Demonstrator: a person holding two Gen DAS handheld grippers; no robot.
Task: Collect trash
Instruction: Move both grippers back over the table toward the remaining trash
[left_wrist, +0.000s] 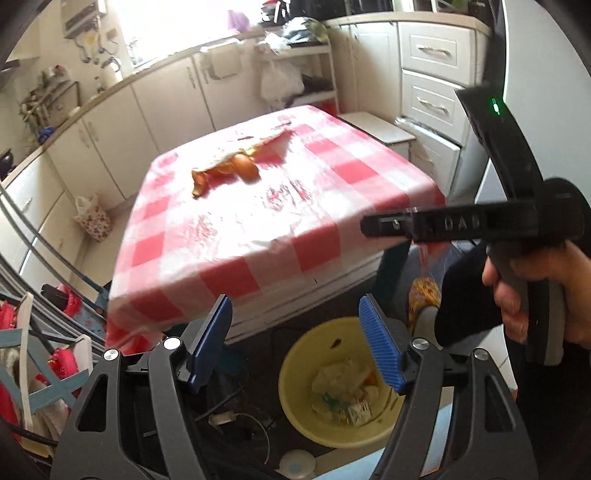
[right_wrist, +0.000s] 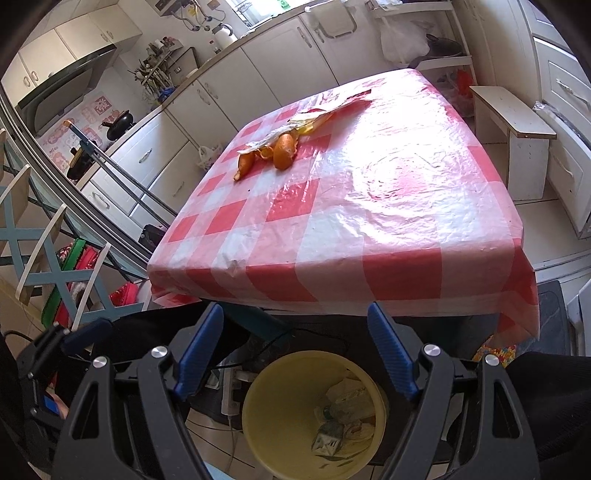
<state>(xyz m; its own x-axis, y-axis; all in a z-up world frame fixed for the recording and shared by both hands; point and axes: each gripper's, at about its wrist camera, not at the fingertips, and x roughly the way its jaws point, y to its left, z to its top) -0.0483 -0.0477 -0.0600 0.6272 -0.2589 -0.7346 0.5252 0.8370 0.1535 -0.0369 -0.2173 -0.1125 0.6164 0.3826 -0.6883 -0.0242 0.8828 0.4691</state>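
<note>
gaping empty, both ribbed hand-held grippers (left_wrist: 295, 343) (right_wrist: 295, 350) overhang round yellow bin (right_wrist: 280, 417); curled orange peels (right_wrist: 273, 153) on glossy cloth (right_wrist: 369, 206).

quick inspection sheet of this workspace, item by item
surface: table under a red and white checked plastic cloth, wrinkled and glossy
job's things: orange peels and a flat wrapper lie together at the far side; yellow bin on the floor by the near edge already holds scraps
clutter: nothing else seen on the cloth
grippers: left gripper and right gripper both open, empty, above the bin
cables: white cable and power strip on the floor beside the bin
surroundings: kitchen cabinets, white stool
</note>
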